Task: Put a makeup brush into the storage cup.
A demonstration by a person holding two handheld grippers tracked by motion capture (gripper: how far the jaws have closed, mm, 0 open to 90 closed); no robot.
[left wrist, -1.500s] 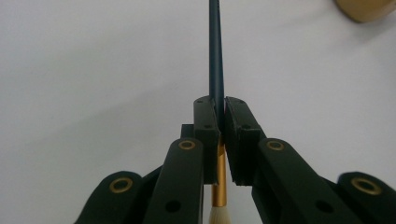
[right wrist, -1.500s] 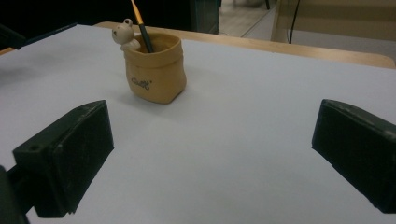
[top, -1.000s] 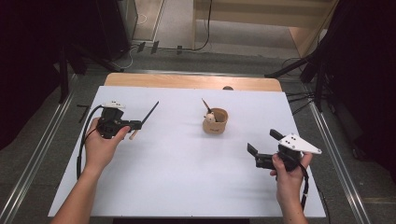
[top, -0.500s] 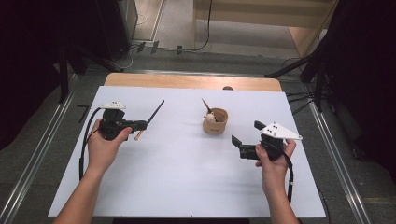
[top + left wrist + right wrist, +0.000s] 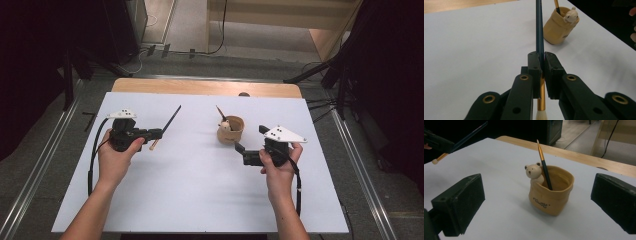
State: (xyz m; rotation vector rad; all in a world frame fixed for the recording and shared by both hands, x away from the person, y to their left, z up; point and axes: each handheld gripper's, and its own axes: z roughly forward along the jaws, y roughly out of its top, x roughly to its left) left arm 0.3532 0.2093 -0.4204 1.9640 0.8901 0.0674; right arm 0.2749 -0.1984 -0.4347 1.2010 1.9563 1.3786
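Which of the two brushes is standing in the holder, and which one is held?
The short brush with the gold tip stands tilted in the tan bear holder. The long dark brush is clamped in the left gripper, its pale bristles pointing toward the person.

Light fell evenly from above on my white surface (image 5: pixel 190 190), bright against the dark room around it. Shadows stayed soft and faint. My left gripper (image 5: pixel 541 62) looked blurred up close; the far edges went hazy.

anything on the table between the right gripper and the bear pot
Nothing: in the right gripper view the white table is bare between the open right gripper and the bear pot.
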